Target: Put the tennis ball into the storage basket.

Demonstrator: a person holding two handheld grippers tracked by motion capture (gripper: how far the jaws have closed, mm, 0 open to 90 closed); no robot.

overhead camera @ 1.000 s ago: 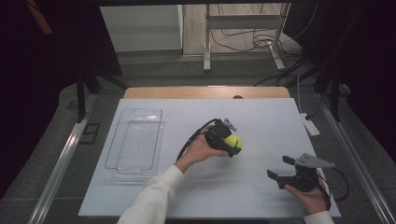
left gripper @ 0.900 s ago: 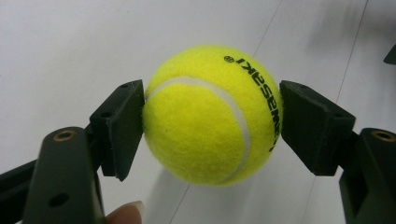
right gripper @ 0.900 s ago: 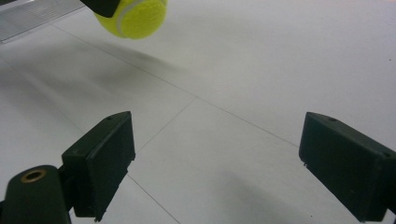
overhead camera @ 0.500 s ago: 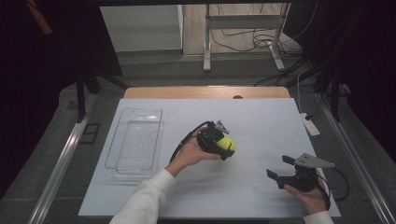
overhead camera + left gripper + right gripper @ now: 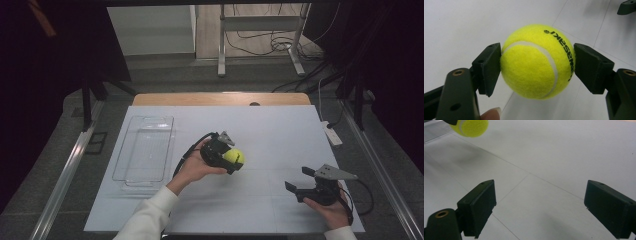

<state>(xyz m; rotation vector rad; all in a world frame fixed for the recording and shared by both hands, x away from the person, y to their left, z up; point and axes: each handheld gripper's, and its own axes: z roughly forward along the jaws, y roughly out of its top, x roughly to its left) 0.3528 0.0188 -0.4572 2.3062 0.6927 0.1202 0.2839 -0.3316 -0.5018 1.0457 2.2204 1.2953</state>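
The left tool (image 5: 231, 159) grips a yellow tennis ball (image 5: 233, 157) between its 2 black jaws, near the middle of the white bench (image 5: 280, 130). In the left gripper view the ball (image 5: 537, 61) sits squarely between the pads, each pad pressed against 1 side of it, with the white seam curving across its front and black lettering running down its right side; a fingertip (image 5: 491, 114) shows at the bottom edge. The pale surface lies behind the ball, and whether the ball touches it or hangs just above it I cannot tell. The right tool (image 5: 302, 184) rests low near the bench's right front corner, well apart from the ball, held in the person's right hand (image 5: 334, 210), its jaws spread wide with nothing between them. In the right gripper view the ball (image 5: 471, 127) appears at the upper left. A clear plastic tray (image 5: 145, 150) lies on the left part of the bench, beside the left hand (image 5: 195, 167).
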